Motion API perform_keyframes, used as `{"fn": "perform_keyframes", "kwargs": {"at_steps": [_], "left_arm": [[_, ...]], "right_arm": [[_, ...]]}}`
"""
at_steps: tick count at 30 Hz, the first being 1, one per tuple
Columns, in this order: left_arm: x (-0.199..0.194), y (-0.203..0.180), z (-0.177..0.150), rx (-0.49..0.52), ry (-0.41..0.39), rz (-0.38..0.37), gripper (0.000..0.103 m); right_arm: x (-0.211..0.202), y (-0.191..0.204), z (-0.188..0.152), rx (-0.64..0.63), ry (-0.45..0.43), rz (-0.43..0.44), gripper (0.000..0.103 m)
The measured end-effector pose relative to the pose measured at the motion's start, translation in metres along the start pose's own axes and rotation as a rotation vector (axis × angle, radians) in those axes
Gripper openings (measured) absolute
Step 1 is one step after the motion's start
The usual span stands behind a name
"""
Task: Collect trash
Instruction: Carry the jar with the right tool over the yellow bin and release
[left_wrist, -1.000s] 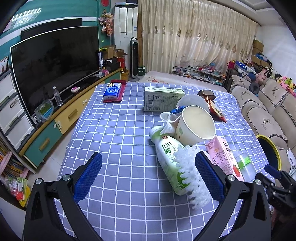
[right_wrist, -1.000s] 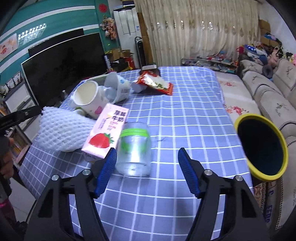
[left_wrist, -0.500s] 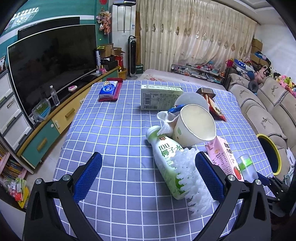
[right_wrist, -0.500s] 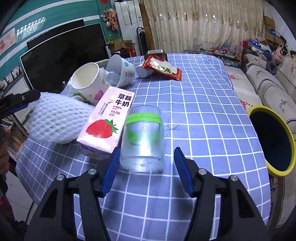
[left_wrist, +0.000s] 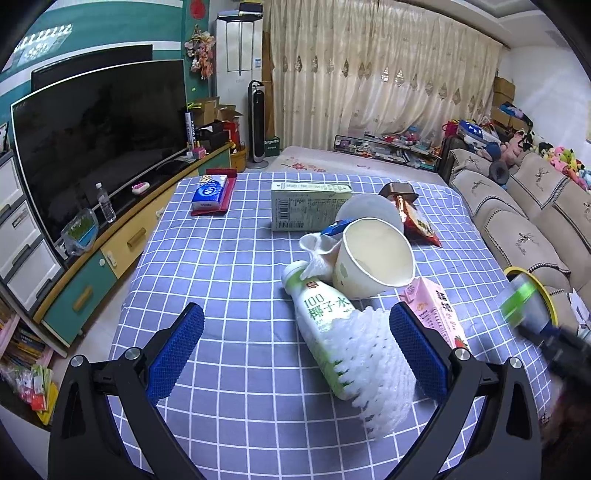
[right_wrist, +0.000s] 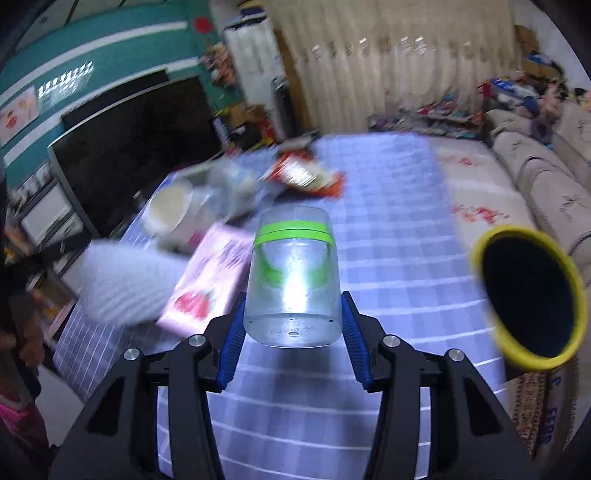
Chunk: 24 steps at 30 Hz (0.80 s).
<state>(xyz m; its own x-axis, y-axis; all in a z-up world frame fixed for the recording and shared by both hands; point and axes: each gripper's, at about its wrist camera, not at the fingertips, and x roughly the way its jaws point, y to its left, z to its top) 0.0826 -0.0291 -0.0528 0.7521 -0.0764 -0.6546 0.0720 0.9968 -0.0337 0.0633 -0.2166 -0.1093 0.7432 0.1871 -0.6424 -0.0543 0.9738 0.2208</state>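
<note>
Table under blue-and-white checked cloth (left_wrist: 236, 280) fills the ground ahead of both claws. Round bin with black inside and yellow rim (right_wrist: 528, 299) sits off the table edge, ahead and to the right of the right claw (right_wrist: 292, 325); in the left wrist view only a slice of its rim shows behind the jar.

Left claw (left_wrist: 295, 347): blue pads spread wide, nothing between them, hanging over the cloth. White plastic bottle with green print (left_wrist: 325, 332) lies on its side ahead, toward the right finger; white foam net sleeve (left_wrist: 376, 369) wraps its near end, close against that finger's pad. Cream paper cup (left_wrist: 373, 262) lies tipped just beyond the bottle. Pink strawberry milk carton (left_wrist: 436, 314) lies flat past the right finger.

Right claw: pads closed against both sides of a clear plastic jar with a green band (right_wrist: 293, 280), held off the cloth, base toward the camera. Bin mouth is to the jar's right, well apart. This view is motion-blurred; carton, sleeve and cup smear to the claw's left.
</note>
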Motion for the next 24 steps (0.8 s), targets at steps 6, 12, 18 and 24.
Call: {"fn": "perform_keyframes", "kwargs": {"at_steps": [6, 12, 18, 24], "left_arm": [[-0.003, -0.009, 0.001, 0.015, -0.003, -0.029, 0.099], [-0.005, -0.021, 0.001, 0.029, -0.002, -0.054, 0.099], [-0.004, -0.038, -0.001, 0.071, 0.012, -0.081, 0.099], [-0.007, -0.067, -0.010, 0.145, 0.029, -0.153, 0.099]], "right_arm": [[0.008, -0.117, 0.029, 0.068, 0.114, -0.312, 0.047], [0.090, -0.227, 0.008, 0.202, 0.465, -0.382, 0.047], [0.139, -0.267, -0.015, 0.249, 0.640, -0.423, 0.047], [0.157, -0.270, -0.016, 0.252, 0.727, -0.409, 0.048]]}}
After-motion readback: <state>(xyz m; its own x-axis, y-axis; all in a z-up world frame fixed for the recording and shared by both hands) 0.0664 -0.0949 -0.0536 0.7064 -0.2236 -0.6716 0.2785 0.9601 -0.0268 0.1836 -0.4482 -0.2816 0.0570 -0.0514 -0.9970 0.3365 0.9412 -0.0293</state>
